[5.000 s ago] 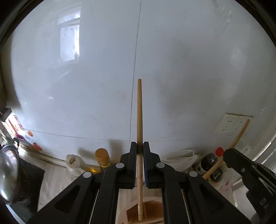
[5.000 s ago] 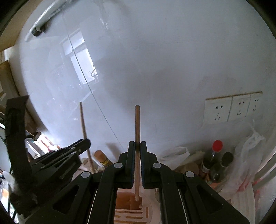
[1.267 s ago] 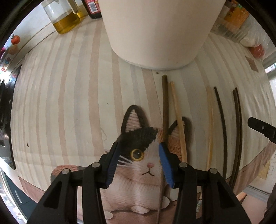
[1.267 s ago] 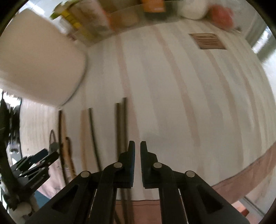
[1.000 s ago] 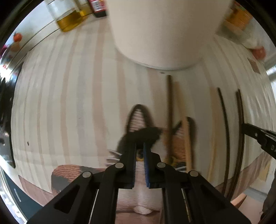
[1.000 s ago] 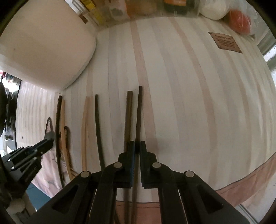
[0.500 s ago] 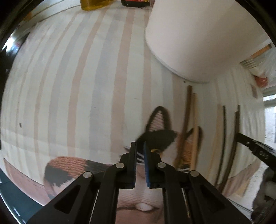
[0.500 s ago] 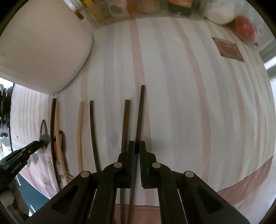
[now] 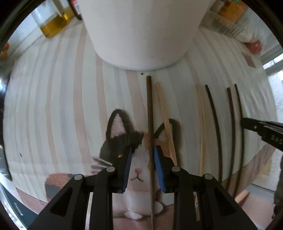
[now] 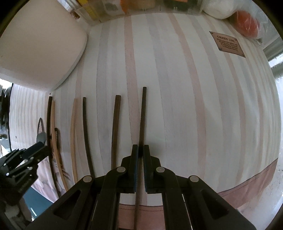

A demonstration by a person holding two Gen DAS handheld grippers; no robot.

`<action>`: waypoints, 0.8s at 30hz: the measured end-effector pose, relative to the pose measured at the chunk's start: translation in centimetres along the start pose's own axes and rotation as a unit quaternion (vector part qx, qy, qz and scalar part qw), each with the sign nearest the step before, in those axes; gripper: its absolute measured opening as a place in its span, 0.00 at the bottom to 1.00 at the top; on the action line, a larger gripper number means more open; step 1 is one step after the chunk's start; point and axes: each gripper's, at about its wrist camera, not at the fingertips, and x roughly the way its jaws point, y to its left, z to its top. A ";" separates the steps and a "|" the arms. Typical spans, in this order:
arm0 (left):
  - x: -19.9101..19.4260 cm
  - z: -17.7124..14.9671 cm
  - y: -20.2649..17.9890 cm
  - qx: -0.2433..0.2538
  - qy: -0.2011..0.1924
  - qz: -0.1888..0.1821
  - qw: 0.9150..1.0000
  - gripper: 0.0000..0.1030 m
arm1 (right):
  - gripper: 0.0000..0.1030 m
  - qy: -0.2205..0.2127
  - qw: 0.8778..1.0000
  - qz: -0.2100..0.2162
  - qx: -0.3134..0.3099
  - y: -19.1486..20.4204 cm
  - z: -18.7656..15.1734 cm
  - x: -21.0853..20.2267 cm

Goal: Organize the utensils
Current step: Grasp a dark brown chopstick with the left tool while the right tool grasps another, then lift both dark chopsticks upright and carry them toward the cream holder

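The left gripper (image 9: 142, 166) has swung back over the cat print, its jaws just opening around a brown chopstick (image 9: 149, 123). The right gripper (image 10: 138, 154) now pinches the rightmost dark chopstick (image 10: 142, 116).

A home kitchen: an oil bottle (image 9: 53, 24) stands behind the white container (image 9: 141, 30), chopsticks (image 10: 115, 131) lie in front of it on a striped cat-print mat (image 10: 176, 88), and packaged foods (image 10: 141, 7) line the mat's far edge.
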 end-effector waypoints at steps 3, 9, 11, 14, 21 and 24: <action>0.1 0.4 -0.6 0.000 -0.010 0.013 1.000 0.08 | 0.05 0.002 1.000 0.001 -0.002 -0.5 0.4 -0.1; 0.3 1.7 2.3 -0.072 0.005 0.000 0.997 0.04 | 0.04 0.005 1.000 0.012 0.005 -1.0 0.8 -0.1; 0.3 1.6 4.5 -0.095 0.016 -0.016 0.995 0.04 | 0.05 0.014 1.000 0.012 0.002 -1.4 0.7 -0.1; 0.5 1.5 6.3 -0.119 0.026 -0.039 0.992 0.05 | 0.05 0.029 1.000 0.011 -0.001 -1.8 1.0 -0.2; 0.9 2.1 5.2 -0.054 0.039 -0.020 0.998 0.15 | 0.05 0.028 0.999 -0.008 -0.015 -1.0 3.1 -0.6; 1.2 2.5 3.3 -0.031 0.033 0.009 0.999 0.15 | 0.05 0.025 0.999 -0.018 -0.022 -0.5 3.5 -0.6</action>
